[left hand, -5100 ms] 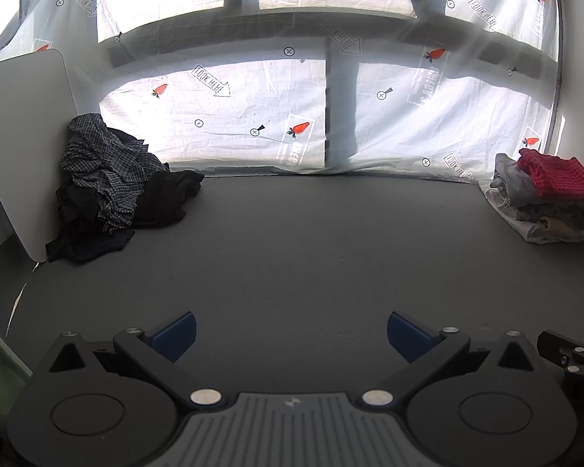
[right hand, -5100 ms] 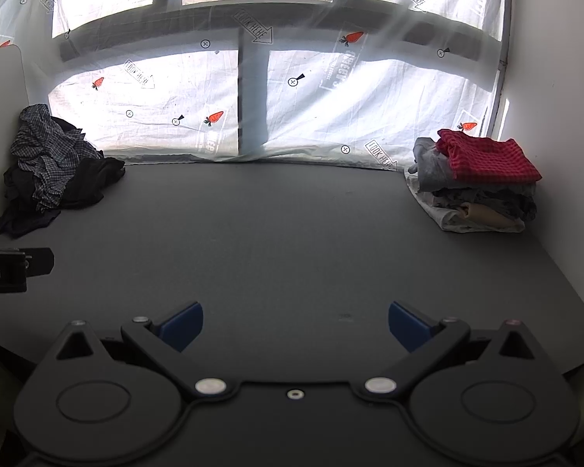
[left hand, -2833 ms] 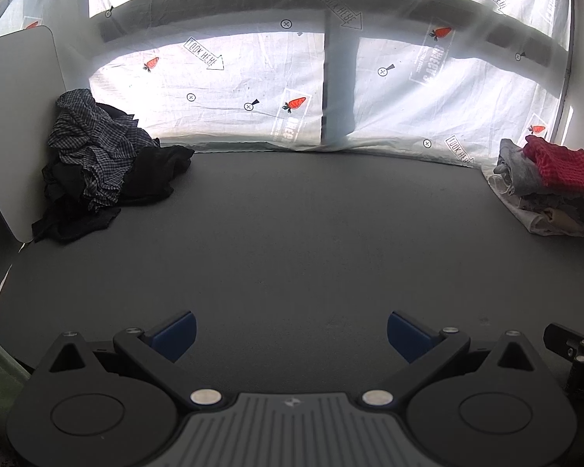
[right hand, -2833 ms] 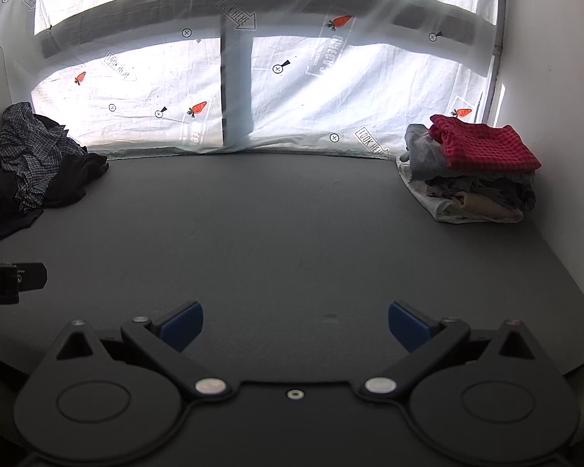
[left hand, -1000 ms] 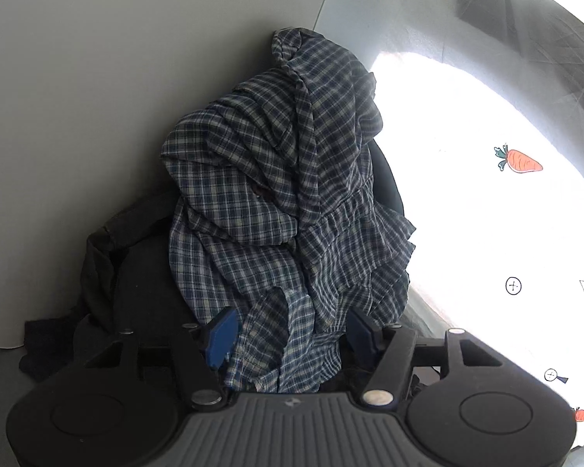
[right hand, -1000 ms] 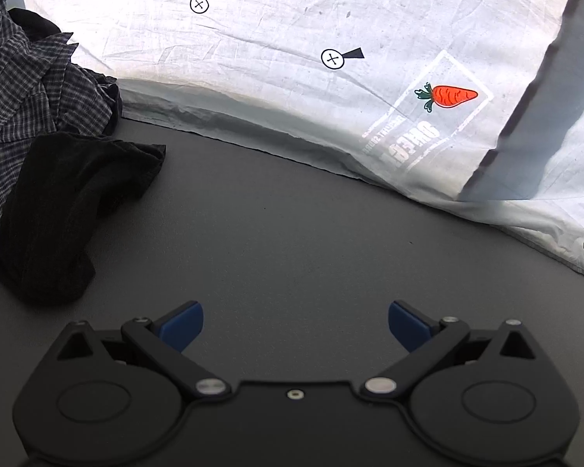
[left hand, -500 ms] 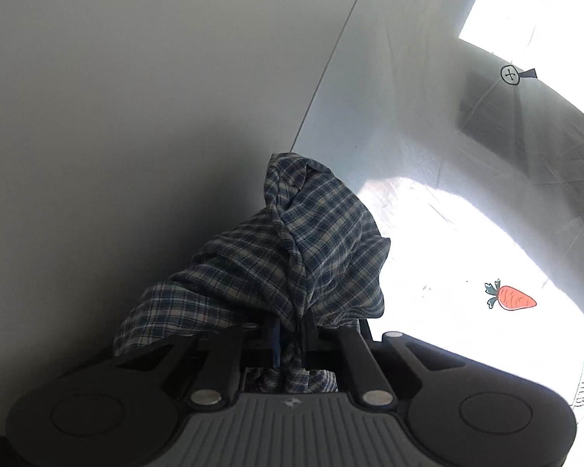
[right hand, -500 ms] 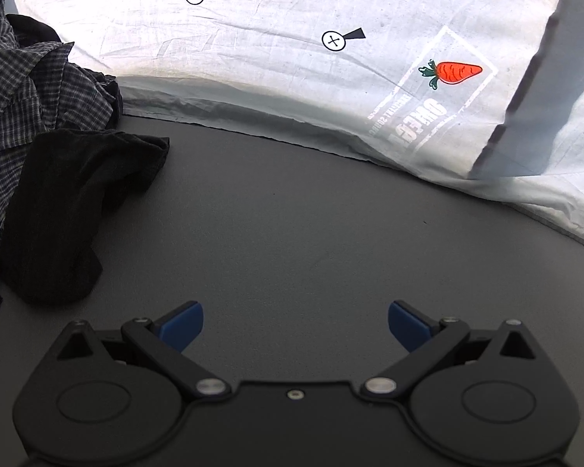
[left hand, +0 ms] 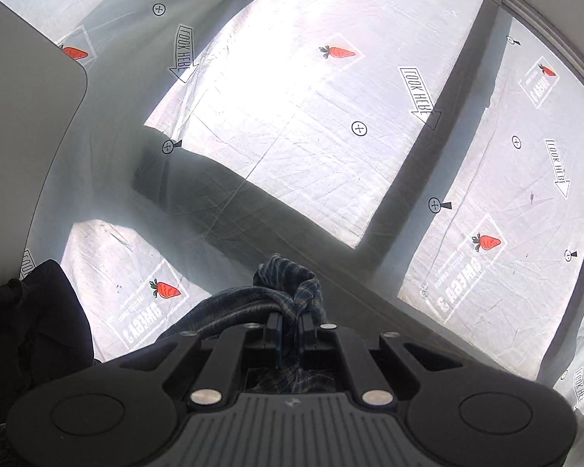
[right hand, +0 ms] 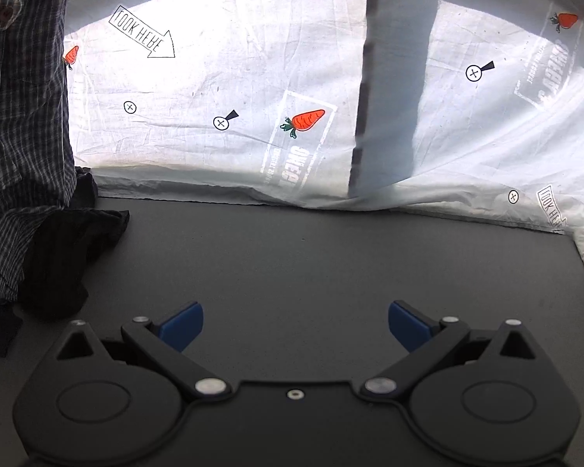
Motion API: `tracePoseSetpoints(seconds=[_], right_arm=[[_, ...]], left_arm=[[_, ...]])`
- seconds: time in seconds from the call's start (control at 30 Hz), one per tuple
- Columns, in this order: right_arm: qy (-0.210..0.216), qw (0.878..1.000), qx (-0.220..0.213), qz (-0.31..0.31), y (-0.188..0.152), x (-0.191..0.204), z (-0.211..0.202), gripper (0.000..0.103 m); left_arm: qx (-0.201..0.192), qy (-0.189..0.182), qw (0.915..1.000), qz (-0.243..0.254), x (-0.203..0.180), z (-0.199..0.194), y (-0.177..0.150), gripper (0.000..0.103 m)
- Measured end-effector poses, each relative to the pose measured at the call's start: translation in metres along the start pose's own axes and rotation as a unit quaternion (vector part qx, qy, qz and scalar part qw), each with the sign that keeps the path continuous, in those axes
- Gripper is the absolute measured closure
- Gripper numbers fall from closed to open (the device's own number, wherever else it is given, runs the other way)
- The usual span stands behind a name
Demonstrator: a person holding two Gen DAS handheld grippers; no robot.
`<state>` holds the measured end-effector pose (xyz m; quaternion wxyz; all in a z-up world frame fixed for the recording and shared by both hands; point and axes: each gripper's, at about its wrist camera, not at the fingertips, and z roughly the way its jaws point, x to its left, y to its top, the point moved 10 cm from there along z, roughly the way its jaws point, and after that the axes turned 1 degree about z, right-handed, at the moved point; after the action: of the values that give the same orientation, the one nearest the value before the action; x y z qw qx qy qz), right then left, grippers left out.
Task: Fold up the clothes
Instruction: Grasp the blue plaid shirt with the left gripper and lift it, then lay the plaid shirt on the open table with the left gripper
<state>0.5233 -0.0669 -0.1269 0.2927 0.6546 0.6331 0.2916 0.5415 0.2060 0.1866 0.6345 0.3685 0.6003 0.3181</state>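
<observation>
Change: a second ago the left tool (left hand: 290, 325) had its fingers spread around the plaid shirt (left hand: 288, 284) on the heap; it is now clamped narrow on a bunched fold of that shirt and tipped upward, so its camera looks at the curtain instead of the pile.
Shirt position: lifted. In the right wrist view the plaid shirt (right hand: 19, 116) hangs as a tall column at the left edge, its lower part draping onto the dark garment (right hand: 70, 249) on the tabletop.
Right tool: the right tool (right hand: 295, 325) is spread wide and holds nothing; it hovers low over bare tabletop, near the pile but apart from it, much as half a second ago.
Meaning for task: judged as the pick-up step just done; one garment is separating from the heap. Spreading it flat on the open tabletop likely comes next, and the free right tool looks placed to take a second edge.
Risk: the dark garment may drag along with the shirt's hem.
Surface: dark grey matte tabletop (right hand: 331, 264), open across centre and right.
Room: a white backlit curtain (right hand: 253, 78) printed with carrots, arrows and cross marks hangs behind; a pale panel (left hand: 15, 155) stands to the left.
</observation>
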Motion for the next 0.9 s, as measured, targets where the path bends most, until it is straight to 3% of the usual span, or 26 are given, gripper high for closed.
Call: tracePoseSetpoints(seconds=[0.13,0.27,0.33,0.4,0.47,0.53,0.6,0.63,0.77,0.83,0.9], right_arm=[[-0.009,0.999,-0.019,0.029,-0.007,-0.069,-0.043,0.0],[-0.019,0.997,-0.04,0.055,-0.017,-0.137,-0.083,0.0],[-0.029,0.997,-0.04,0.064,-0.032,-0.168,-0.091,0.0],[-0.038,0.996,-0.04,0.073,-0.047,-0.2,-0.099,0.0],[-0.043,0.994,-0.032,0.092,-0.067,-0.226,-0.098,0.0],[-0.042,0.993,-0.026,0.105,-0.08,-0.242,-0.099,0.0],[-0.045,0.993,-0.019,0.104,-0.092,-0.252,-0.098,0.0],[-0.046,0.994,-0.016,0.101,-0.095,-0.252,-0.098,0.0],[-0.045,0.995,0.0,0.089,-0.109,-0.246,-0.096,0.0],[-0.038,0.996,0.01,0.078,-0.118,-0.234,-0.095,0.0],[-0.027,0.998,0.018,0.063,-0.123,-0.219,-0.092,0.001]], left_arm=[[-0.002,-0.043,0.9982,-0.04,-0.095,-0.034,-0.03,0.096],[-0.001,-0.072,0.9926,-0.097,-0.165,-0.073,-0.059,0.096],[-0.002,-0.072,0.9915,-0.108,-0.184,-0.084,-0.076,0.095],[0.02,-0.041,0.9925,-0.114,-0.186,-0.084,-0.101,0.093],[0.073,0.006,0.9915,-0.107,-0.168,-0.071,-0.137,0.085],[0.137,0.057,0.9835,-0.103,-0.135,-0.057,-0.18,0.082],[0.212,0.114,0.9654,-0.1,-0.091,-0.045,-0.23,0.08],[0.25,0.141,0.9523,-0.103,-0.065,-0.046,-0.256,0.079],[0.32,0.21,0.9203,-0.079,0.009,-0.079,-0.311,0.076],[0.343,0.234,0.9088,-0.045,0.037,-0.097,-0.319,0.069],[0.358,0.243,0.9007,-0.041,0.062,-0.114,-0.323,0.065]])
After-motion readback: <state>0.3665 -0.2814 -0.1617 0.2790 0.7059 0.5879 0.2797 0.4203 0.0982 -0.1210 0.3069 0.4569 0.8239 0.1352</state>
